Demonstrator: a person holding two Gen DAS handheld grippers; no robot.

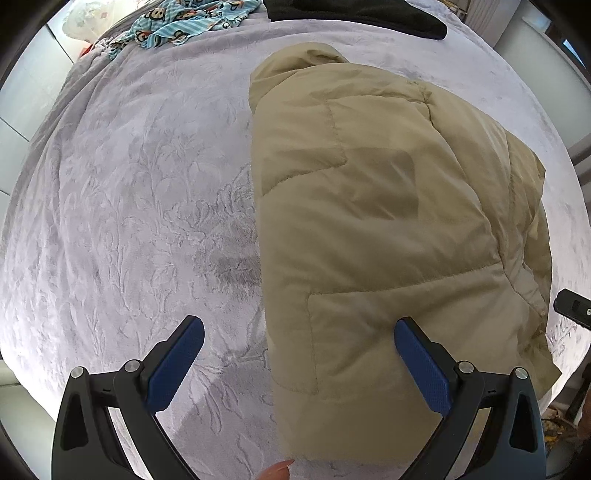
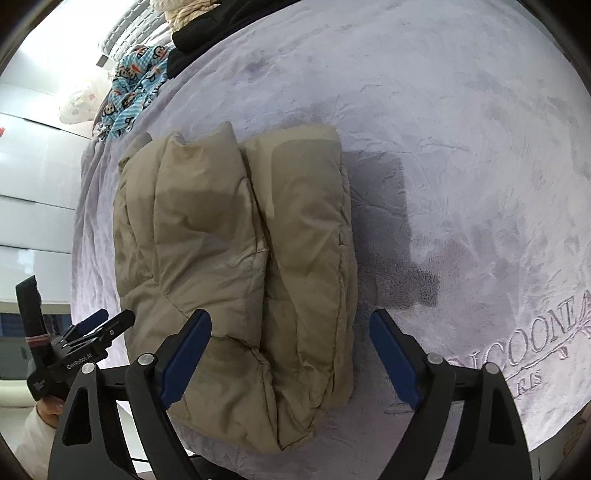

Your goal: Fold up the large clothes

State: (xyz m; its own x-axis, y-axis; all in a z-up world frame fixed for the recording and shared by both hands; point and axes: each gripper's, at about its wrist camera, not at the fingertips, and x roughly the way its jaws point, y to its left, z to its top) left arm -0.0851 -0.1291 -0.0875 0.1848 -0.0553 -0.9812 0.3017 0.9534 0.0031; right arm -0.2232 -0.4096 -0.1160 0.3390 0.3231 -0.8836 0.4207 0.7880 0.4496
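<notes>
A tan puffer jacket lies folded into a thick bundle on the lilac bedspread. It also shows in the right wrist view, folded with a crease down its middle. My left gripper is open and empty, held above the jacket's near left edge. My right gripper is open and empty, over the jacket's near right end. The left gripper also shows in the right wrist view at the left, off the bed's edge.
A blue monkey-print garment and a black garment lie at the far end of the bed. A white soft toy sits beyond them. The bedspread has embroidered lettering near my right gripper.
</notes>
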